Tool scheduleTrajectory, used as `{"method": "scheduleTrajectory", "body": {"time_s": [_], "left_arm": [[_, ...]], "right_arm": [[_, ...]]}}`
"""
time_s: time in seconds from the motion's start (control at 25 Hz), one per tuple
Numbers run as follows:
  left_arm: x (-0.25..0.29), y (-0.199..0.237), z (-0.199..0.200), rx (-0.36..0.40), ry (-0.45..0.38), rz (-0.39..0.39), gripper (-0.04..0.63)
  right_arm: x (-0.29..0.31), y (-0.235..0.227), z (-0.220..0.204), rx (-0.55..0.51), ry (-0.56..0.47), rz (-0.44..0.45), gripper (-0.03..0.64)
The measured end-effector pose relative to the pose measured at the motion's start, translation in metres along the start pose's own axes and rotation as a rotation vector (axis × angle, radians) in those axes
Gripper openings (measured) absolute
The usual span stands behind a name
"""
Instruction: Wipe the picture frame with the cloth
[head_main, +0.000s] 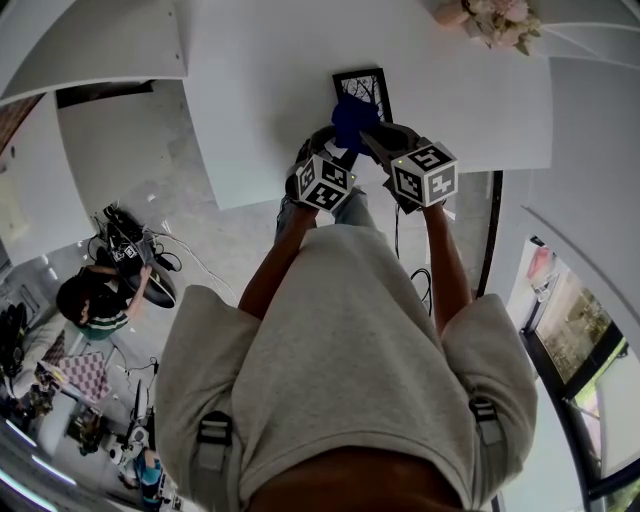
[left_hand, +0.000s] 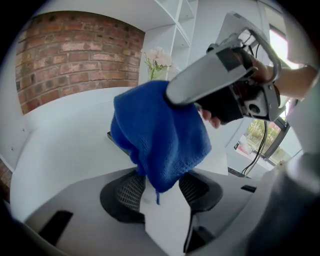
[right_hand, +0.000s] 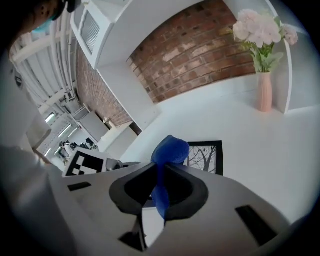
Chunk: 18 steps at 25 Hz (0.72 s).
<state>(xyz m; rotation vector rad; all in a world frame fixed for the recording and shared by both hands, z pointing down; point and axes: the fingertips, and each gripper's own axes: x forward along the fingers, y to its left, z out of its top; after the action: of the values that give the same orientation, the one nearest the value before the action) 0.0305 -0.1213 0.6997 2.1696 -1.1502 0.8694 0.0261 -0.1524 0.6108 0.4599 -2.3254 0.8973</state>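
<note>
The picture frame (head_main: 365, 92) lies flat on the white table (head_main: 470, 90). It has a black border around a drawing of bare trees, and in the right gripper view (right_hand: 206, 156) it shows just beyond the jaws. The blue cloth (head_main: 352, 118) hangs bunched over the near edge of the frame. The right gripper (right_hand: 159, 187) has its jaws pressed together on a fold of the cloth (right_hand: 169, 151), with a rounded bulge of cloth rising above the pads. The left gripper (left_hand: 162, 192) sits on the near side of the frame, close beside the right one. Its jaws are spread wide, and the cloth's (left_hand: 160, 135) lower tip dangles into the gap between them without being pinched. In that view the right gripper (left_hand: 215, 80) reaches in from above, carrying the cloth. Well beyond the frame, a pink vase of pale flowers (right_hand: 264, 90) stands on the table, with a brick wall (right_hand: 195, 50) behind it.
</note>
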Motion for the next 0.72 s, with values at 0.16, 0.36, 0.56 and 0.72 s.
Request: {"method": "scheduleTrajectory", "body": {"time_s": [0.16,0.36,0.56,0.72], "left_arm": [[-0.004,0.001,-0.009,0.009,0.023,-0.001,0.216],[-0.007,0.001,-0.015,0.005,0.033,0.002,0.216],[-0.010,0.002,-0.013,0.009,0.028,0.006,0.216],[-0.013,0.006,-0.011,0.007,0.021,0.011,0.216]], "right_arm": [[0.018,-0.014,-0.027,0.008,0.067,-0.031,0.060],[0.020,-0.032,-0.042,0.012,0.094,-0.077,0.060],[0.008,-0.053,-0.049,0.028,0.092,-0.132,0.060],[-0.005,-0.069,-0.053,0.051,0.080,-0.171,0.060]]}}
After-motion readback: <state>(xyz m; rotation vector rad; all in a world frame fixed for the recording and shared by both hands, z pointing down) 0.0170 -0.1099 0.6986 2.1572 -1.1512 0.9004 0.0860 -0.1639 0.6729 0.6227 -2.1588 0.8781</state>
